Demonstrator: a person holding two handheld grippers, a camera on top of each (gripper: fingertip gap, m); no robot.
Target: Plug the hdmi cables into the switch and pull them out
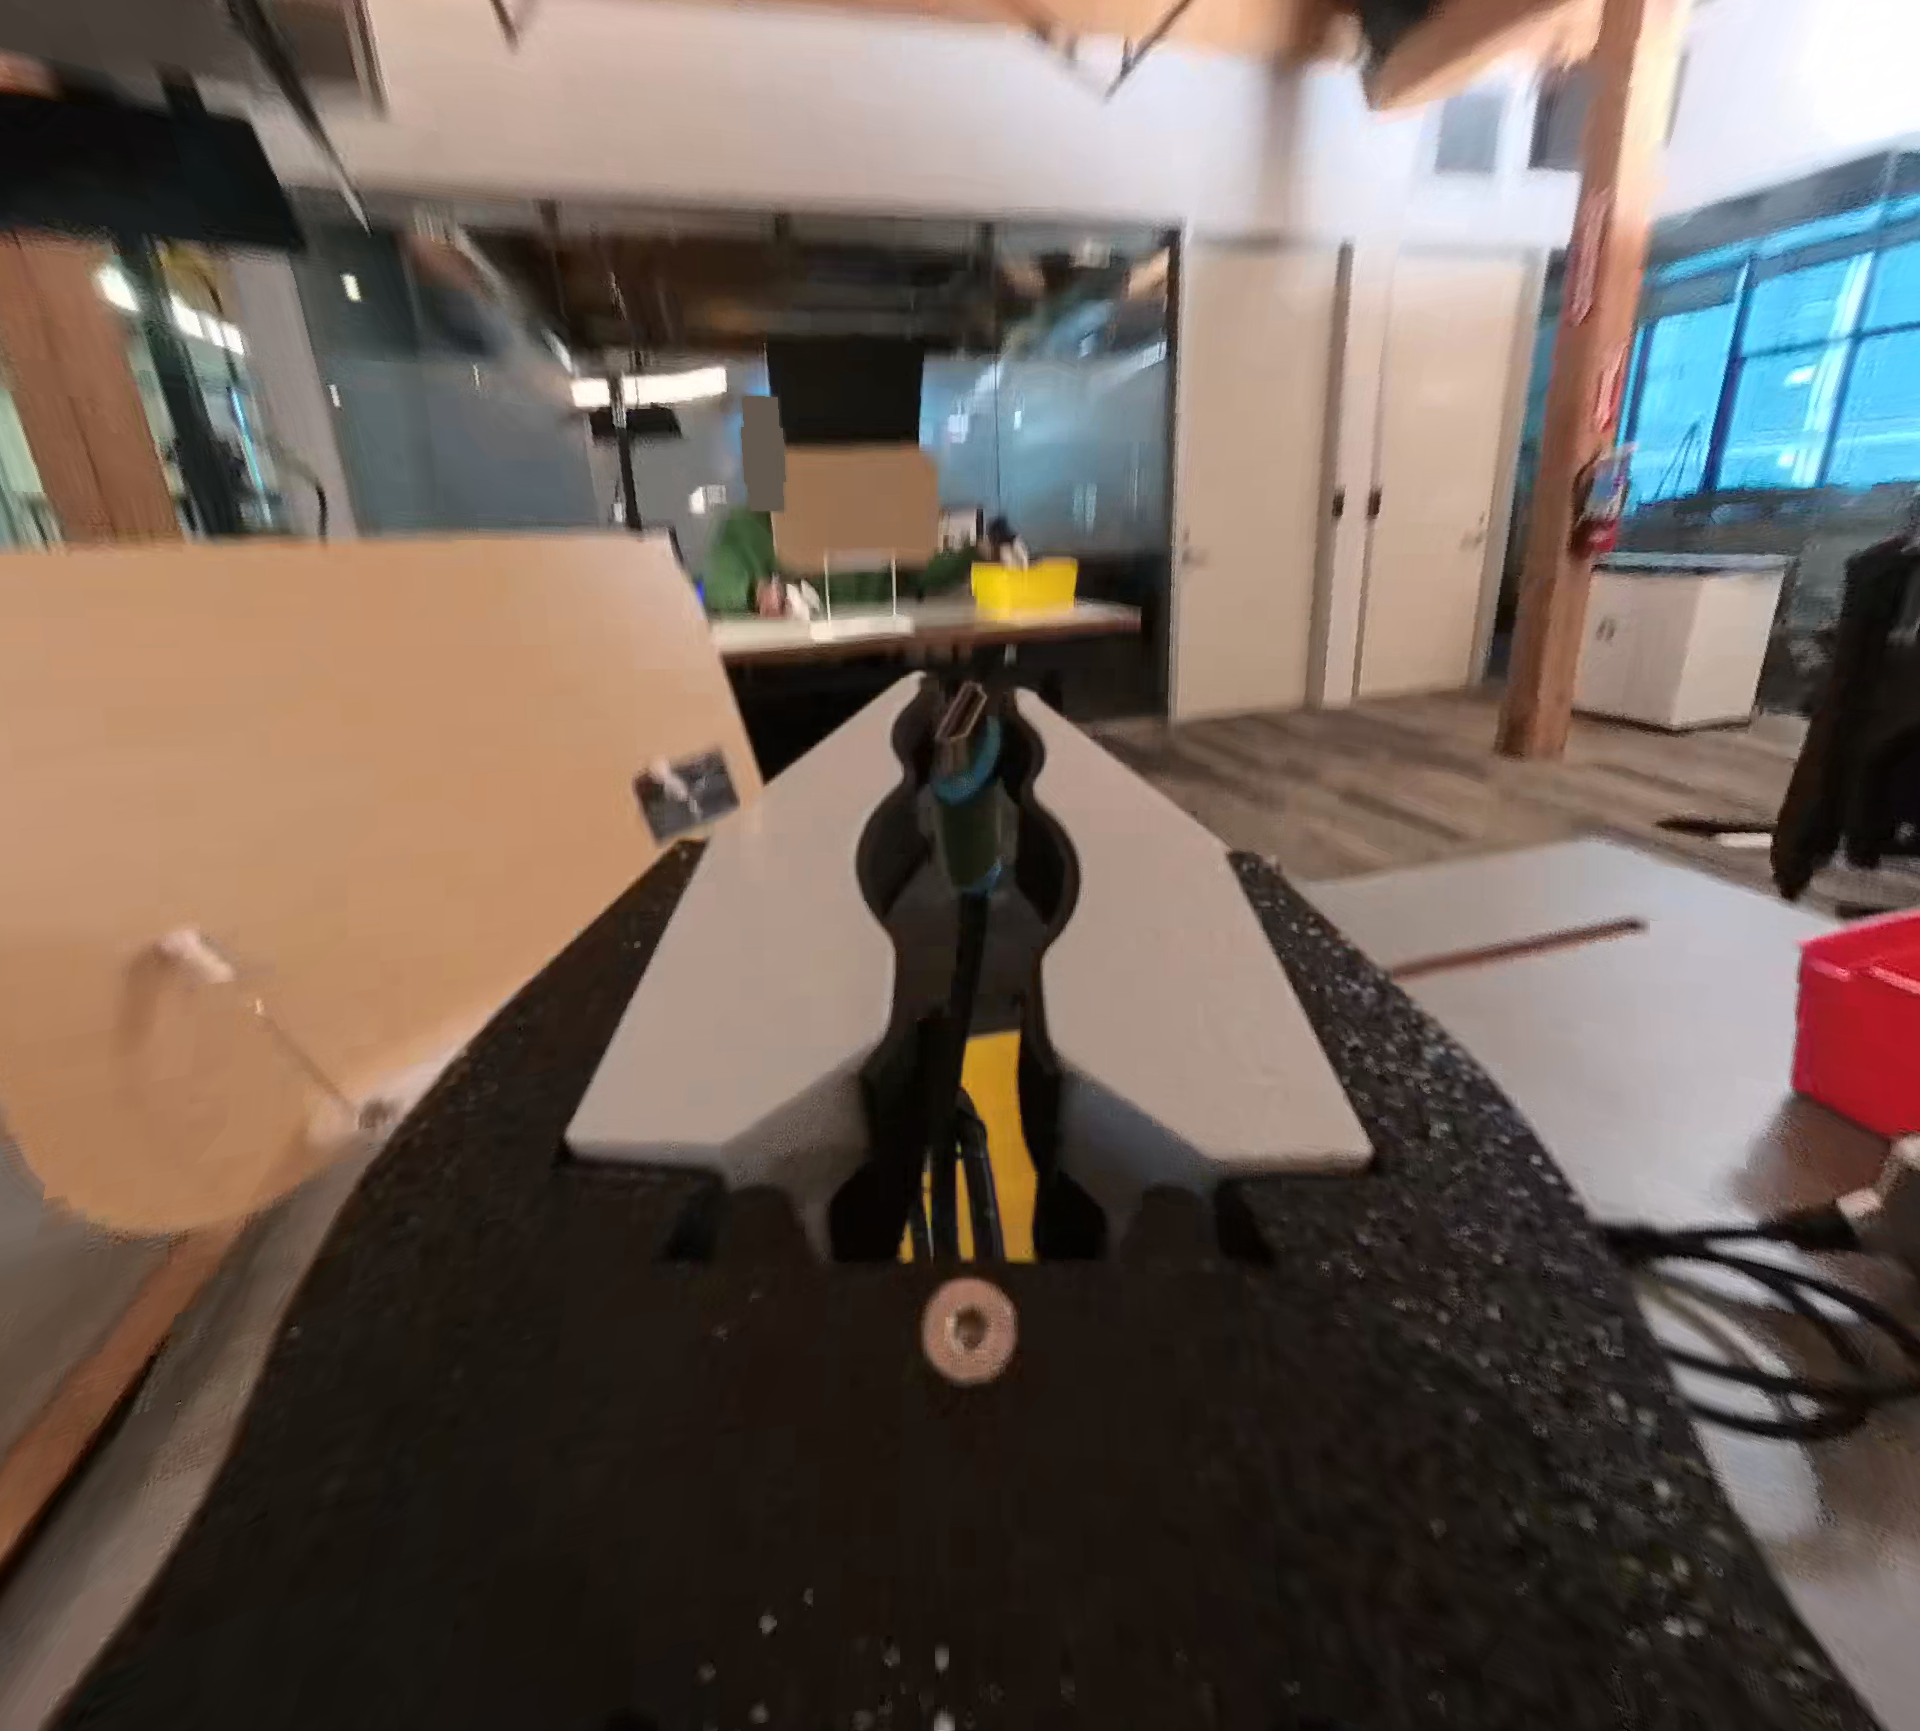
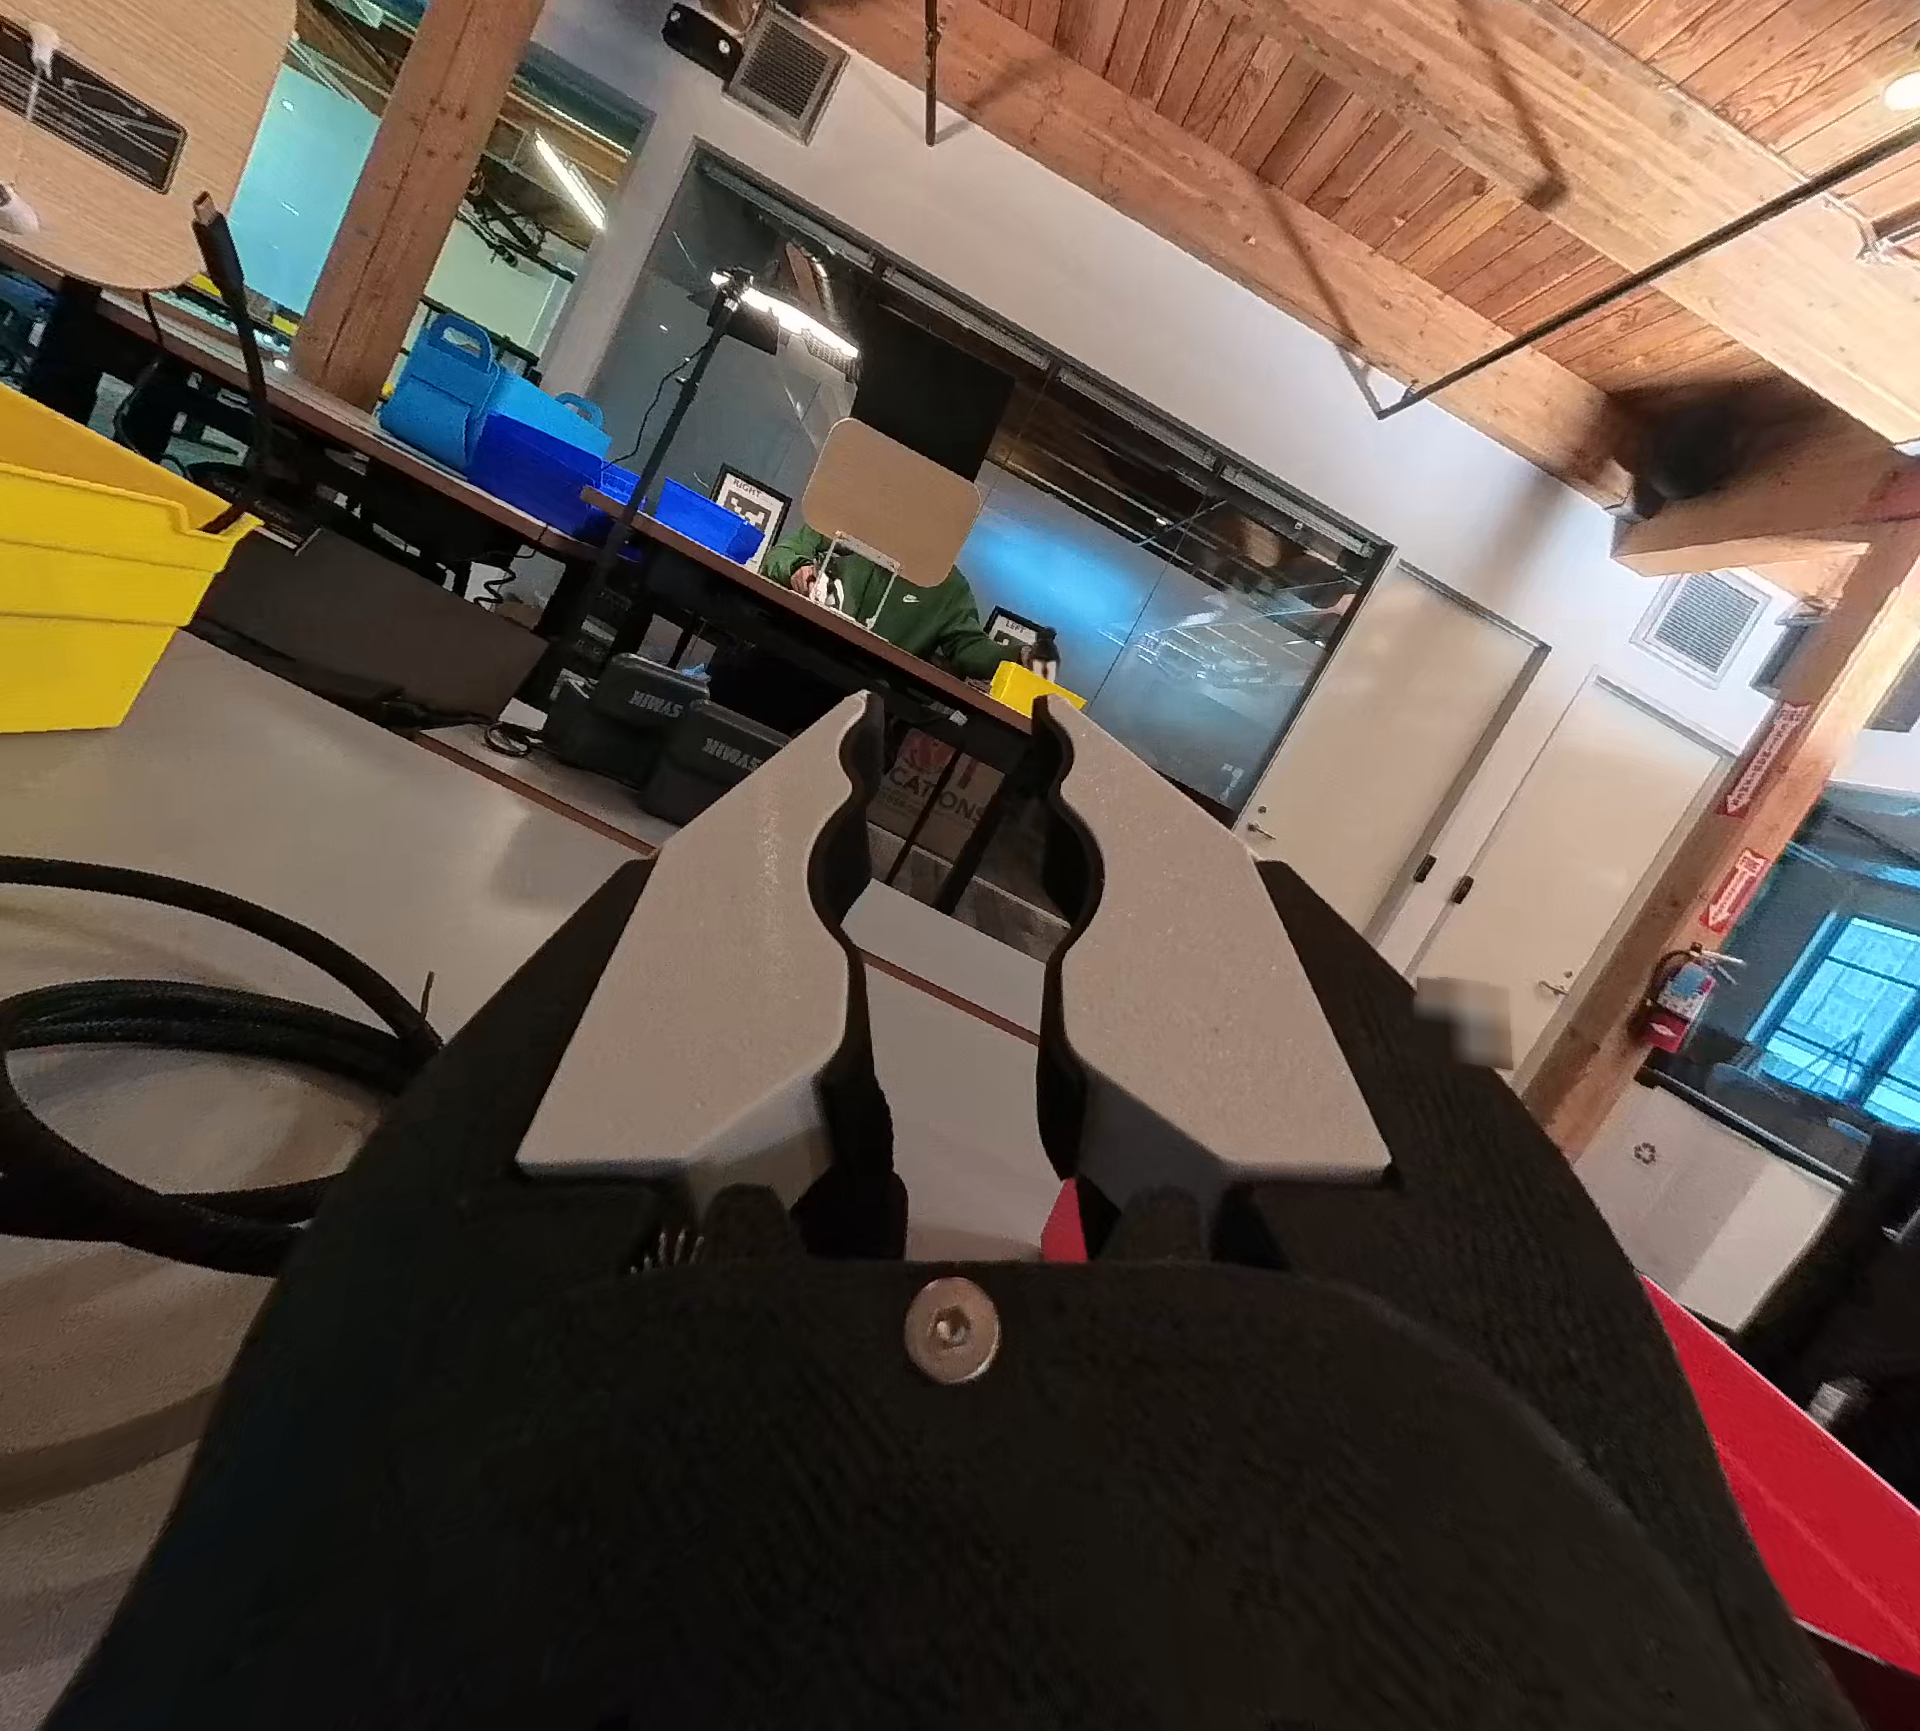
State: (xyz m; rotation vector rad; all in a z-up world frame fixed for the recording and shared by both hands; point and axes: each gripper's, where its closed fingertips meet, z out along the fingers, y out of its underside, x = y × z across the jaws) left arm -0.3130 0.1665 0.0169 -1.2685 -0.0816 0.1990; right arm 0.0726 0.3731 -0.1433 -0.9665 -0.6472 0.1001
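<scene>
My left gripper [image 1: 968, 694] is shut on an HDMI plug [image 1: 964, 788]. The plug has a dark body with blue bands and a metal tip that points forward between the fingertips. Its black cable [image 1: 961, 985] runs back between the fingers. The gripper is raised above the table and the view is blurred. My right gripper [image 2: 951, 710] is open and empty, tilted upward over the grey table [image 2: 312, 808]. A coil of black braided cable [image 2: 197, 1016] lies on the table to its left. A plug on a black cable [image 2: 223, 258] stands up from the yellow bin [image 2: 83, 580]. No switch is in view.
A red bin [image 1: 1860, 1027] sits at the right of the table [image 1: 1558, 1037], with loose black cables [image 1: 1756, 1349] in front of it. The red bin [image 2: 1787, 1515] also shows under my right gripper. A tan board [image 1: 312, 798] stands at left. A person in green sits at a far table. The tips of one gripper are about 45 cm away from the tips of the other.
</scene>
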